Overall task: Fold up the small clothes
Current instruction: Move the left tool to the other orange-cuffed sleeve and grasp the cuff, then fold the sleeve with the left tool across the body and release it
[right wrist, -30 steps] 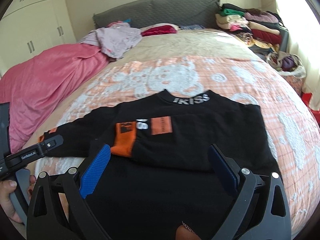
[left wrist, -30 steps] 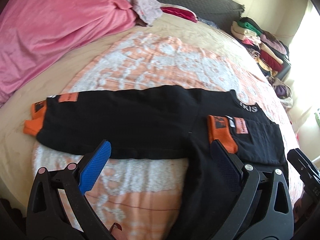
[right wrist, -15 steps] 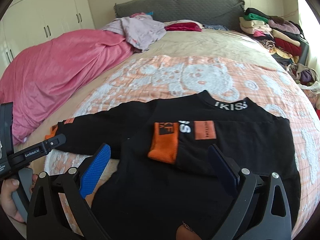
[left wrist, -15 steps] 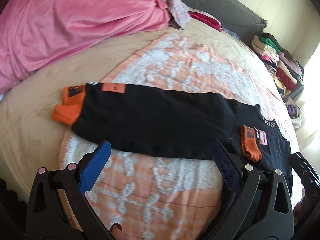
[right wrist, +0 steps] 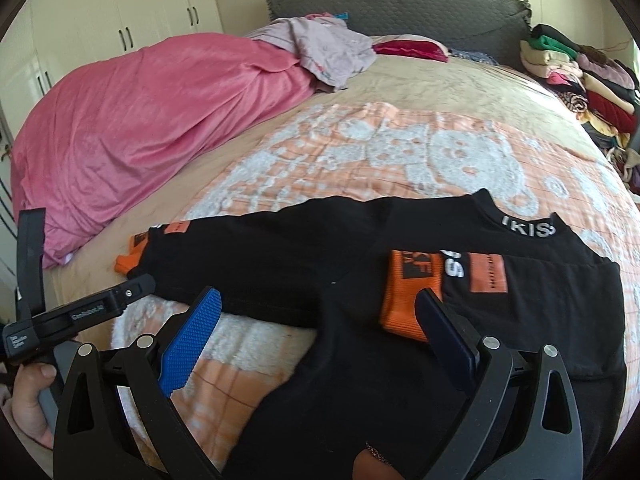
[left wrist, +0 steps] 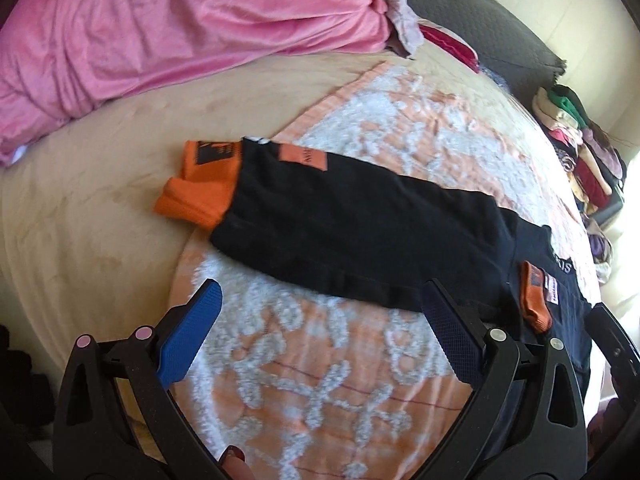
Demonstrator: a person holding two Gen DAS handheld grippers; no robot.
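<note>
Sweatshirt: black sweatshirt (right wrist: 400, 360) with orange cuffs, lying flat on the orange-and-white blanket (right wrist: 360, 152) spread over the bed.
Collar writing: white letters on the neckband read "IKISS" in the right wrist view (right wrist: 529, 229); the left wrist view catches only the tail end of it.
Folded sleeve: one sleeve is laid across the chest, its orange cuff (right wrist: 408, 292) bearing a black block print with letters that look like "KF"; beside it, large white letters that cannot be read whole, then an orange patch (right wrist: 489, 272) whose small print is too fine to read.
Outstretched sleeve: the other sleeve (left wrist: 360, 232) runs out straight to the side, its orange cuff (left wrist: 200, 188) lying past the blanket edge on the beige sheet; the same orange patch (left wrist: 303, 156) sits near it, text illegible.
Left gripper: (left wrist: 320, 332) fingers spread wide and empty, hovering over the blanket just short of the outstretched sleeve; seen from the right wrist camera, its body carries a "GenRobot.AI" label (right wrist: 86, 312) and is held by a hand (right wrist: 28, 396).
Right gripper: (right wrist: 320, 332) fingers spread wide, holding nothing, above the sweatshirt's body near the folded cuff.
Surroundings: pink duvet (right wrist: 140, 120) bunched at one side, stacked clothes (right wrist: 576, 68) at the far edge, white wardrobe (right wrist: 120, 12) behind.
</note>
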